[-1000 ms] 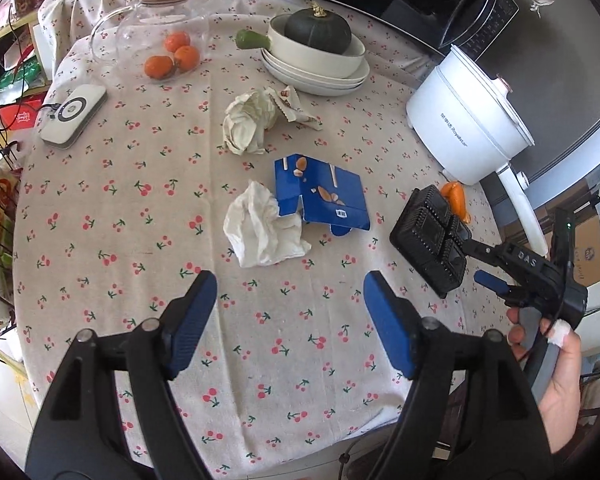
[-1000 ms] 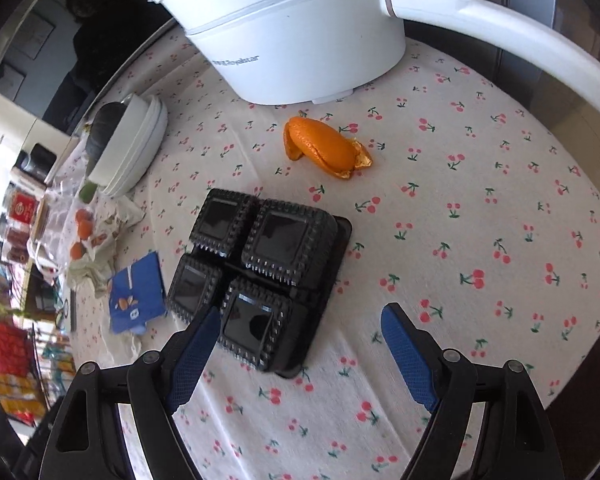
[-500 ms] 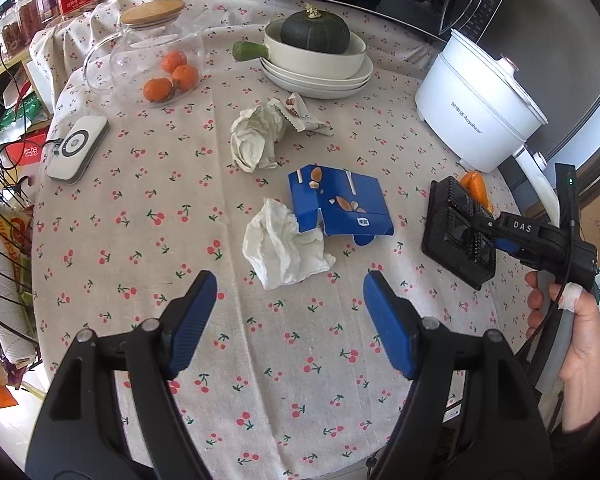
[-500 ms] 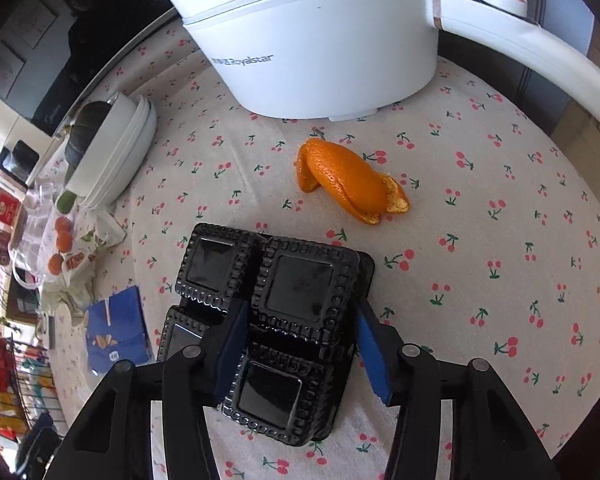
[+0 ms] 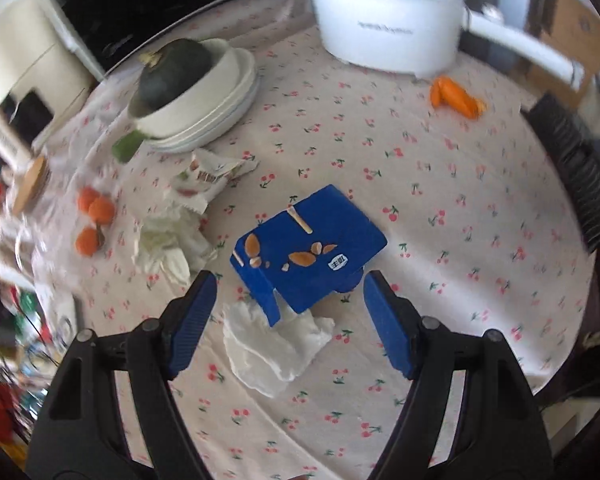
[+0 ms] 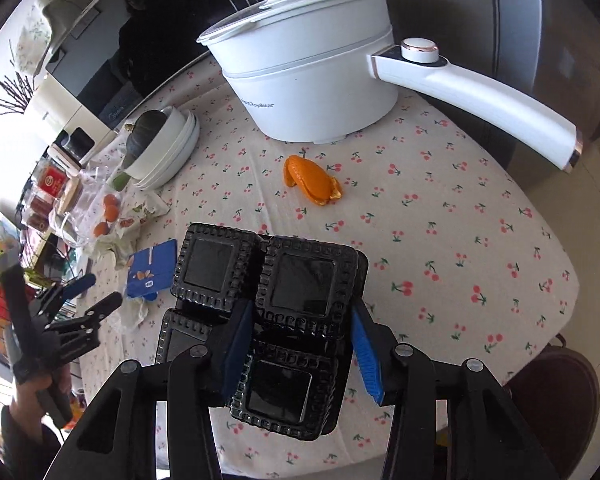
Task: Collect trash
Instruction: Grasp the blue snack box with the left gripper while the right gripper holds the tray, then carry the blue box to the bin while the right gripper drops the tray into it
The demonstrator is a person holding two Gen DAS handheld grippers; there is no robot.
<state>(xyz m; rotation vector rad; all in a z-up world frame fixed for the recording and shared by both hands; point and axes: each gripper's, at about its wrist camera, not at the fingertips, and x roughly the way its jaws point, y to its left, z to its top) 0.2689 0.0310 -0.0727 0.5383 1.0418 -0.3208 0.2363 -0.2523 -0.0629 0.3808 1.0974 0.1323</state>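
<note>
The right gripper (image 6: 298, 344) has just been closing its blue-padded jaws, and they now clamp the black moulded plastic tray (image 6: 268, 300) with four square ribbed compartments; one pad presses into the groove between compartments and the other against the tray's outer edge, and the tray looks raised off the cherry-print tablecloth (image 6: 440, 240) (its far end tilts away from the camera). Beyond it on the cloth lies a curled piece of orange peel (image 6: 312, 180), just in front of a white electric pot with a long handle (image 6: 316, 92). The left gripper (image 5: 286, 320) hangs with its jaws wide apart and holds nothing; between and just past its blue fingertips lie a flattened blue cardboard box printed with almonds (image 5: 308, 252) and a crumpled white tissue (image 5: 272, 352), the box overlapping the tissue's far edge. To the left of the box sit another wad of crumpled paper (image 5: 168, 240) and a torn snack wrapper (image 5: 212, 172). Farther back a dark green squash (image 5: 172, 72) rests in a stack of white bowls and plates (image 5: 224, 104). The left wrist view is blurred, so finer detail at its edges cannot be made out.
</note>
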